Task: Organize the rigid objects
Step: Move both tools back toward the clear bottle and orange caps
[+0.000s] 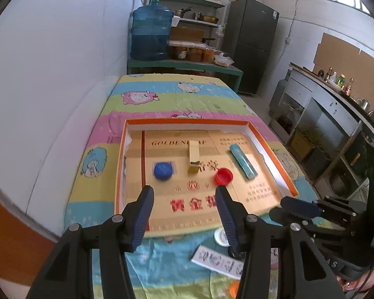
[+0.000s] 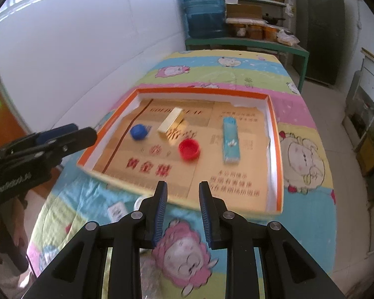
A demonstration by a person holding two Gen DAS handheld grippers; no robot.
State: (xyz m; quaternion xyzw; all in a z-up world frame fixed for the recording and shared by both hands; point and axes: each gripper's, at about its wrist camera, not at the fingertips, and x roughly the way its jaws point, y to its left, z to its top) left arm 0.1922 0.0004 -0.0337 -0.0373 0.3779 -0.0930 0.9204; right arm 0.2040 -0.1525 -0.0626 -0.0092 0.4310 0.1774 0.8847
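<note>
The left gripper (image 1: 184, 194) hangs released, its blue-padded fingers (image 1: 143, 214) spread wide with nothing between them. Just below and behind its right finger, on the cartoon-sheep tablecloth (image 1: 167, 269), lie a white cap (image 1: 220, 236), a small printed white box (image 1: 218, 261) and the edge of an orange cap (image 1: 234, 289).

The right gripper (image 2: 183, 186) is also unclenched and empty, hovering above the near rim of the orange-edged tray (image 2: 274, 149).

Ahead of both grippers, the tray is lined with gold printed cardboard bearing red Chinese characters. Closest ahead of the left gripper's right finger sits a red bottle cap (image 1: 224, 176), open side up. To the left of it rests a blue bottle cap (image 1: 163, 170), ribbed at the rim. Between and slightly beyond them lies a shiny gold rectangular box (image 1: 194, 158), pointing away. To the right, a slim teal box (image 1: 243, 160) lies flat, angled, near the tray's right wall.

Beyond the table stands a blue water jug (image 1: 150, 33).
</note>
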